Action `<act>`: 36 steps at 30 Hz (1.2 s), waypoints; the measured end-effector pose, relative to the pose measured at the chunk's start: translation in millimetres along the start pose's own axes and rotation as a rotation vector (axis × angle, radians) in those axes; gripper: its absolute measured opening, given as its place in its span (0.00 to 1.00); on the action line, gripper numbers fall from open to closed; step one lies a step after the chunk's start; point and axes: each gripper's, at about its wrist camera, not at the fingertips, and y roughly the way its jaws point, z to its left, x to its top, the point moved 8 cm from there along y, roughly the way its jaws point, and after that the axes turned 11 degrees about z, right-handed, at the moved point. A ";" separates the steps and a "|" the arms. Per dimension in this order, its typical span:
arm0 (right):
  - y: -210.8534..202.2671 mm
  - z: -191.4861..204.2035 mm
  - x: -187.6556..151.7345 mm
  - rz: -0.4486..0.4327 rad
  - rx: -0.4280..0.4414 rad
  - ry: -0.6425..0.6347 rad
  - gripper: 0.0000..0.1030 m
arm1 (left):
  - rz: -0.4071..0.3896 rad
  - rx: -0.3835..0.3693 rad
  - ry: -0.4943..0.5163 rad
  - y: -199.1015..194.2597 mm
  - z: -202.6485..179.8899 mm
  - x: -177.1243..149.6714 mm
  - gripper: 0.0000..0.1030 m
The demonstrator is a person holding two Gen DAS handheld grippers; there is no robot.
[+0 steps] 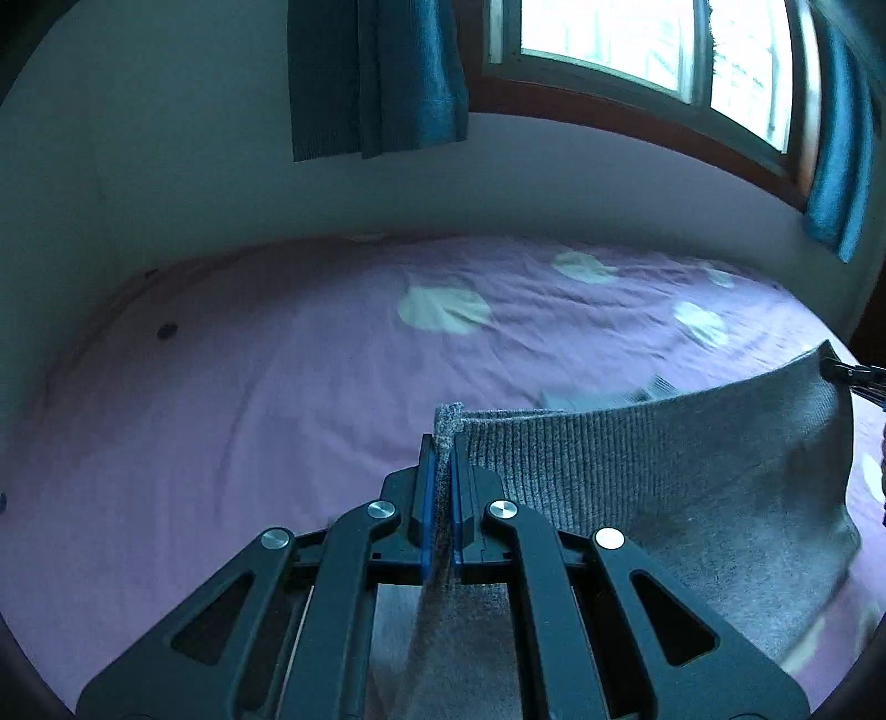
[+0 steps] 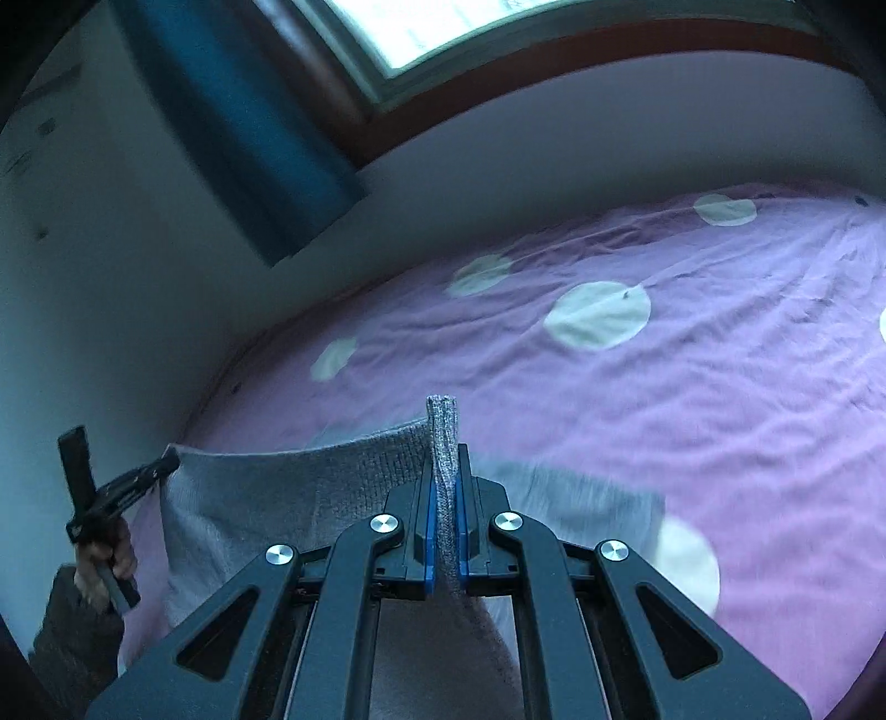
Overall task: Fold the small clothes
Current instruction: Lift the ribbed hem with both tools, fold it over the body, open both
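A grey knitted garment (image 1: pixel 664 476) with a ribbed hem hangs stretched between both grippers above the bed. My left gripper (image 1: pixel 442 443) is shut on one corner of its hem, the knit pinched between the blue pads. My right gripper (image 2: pixel 444 448) is shut on the other corner, a fold of grey knit (image 2: pixel 443 432) sticking up between its pads. In the right wrist view the left gripper (image 2: pixel 160 465) shows at the far left, held by a hand (image 2: pixel 105 559). The tip of the right gripper (image 1: pixel 853 374) peeks in at the left wrist view's right edge. The garment's lower part sags out of sight below.
A purple bedsheet (image 1: pixel 249 415) with pale round spots covers the bed (image 2: pixel 692 387). A grey wall runs behind it, with a window (image 1: pixel 637 50) and blue curtains (image 1: pixel 382 77) above. A small dark speck (image 1: pixel 166 331) lies on the sheet at the left.
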 end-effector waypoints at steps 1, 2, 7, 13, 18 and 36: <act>12.5 -7.4 6.1 0.011 -0.012 0.016 0.05 | 0.009 0.012 -0.002 11.5 2.2 4.0 0.04; 21.4 -12.6 9.6 0.019 -0.022 0.027 0.05 | 0.020 0.019 -0.004 20.1 3.0 5.9 0.04; 78.0 -51.0 11.3 0.099 -0.078 0.119 0.04 | 0.096 0.073 -0.019 81.2 11.3 2.2 0.04; 108.0 -75.4 -1.9 0.153 -0.060 0.190 0.04 | 0.190 0.085 -0.051 124.1 22.0 -16.7 0.04; 109.1 -77.7 -1.9 0.147 -0.038 0.197 0.04 | 0.190 0.084 -0.054 124.4 21.7 -20.7 0.04; 87.2 -79.5 -4.4 0.136 -0.032 0.247 0.15 | 0.195 0.075 -0.045 116.9 16.8 -19.4 0.28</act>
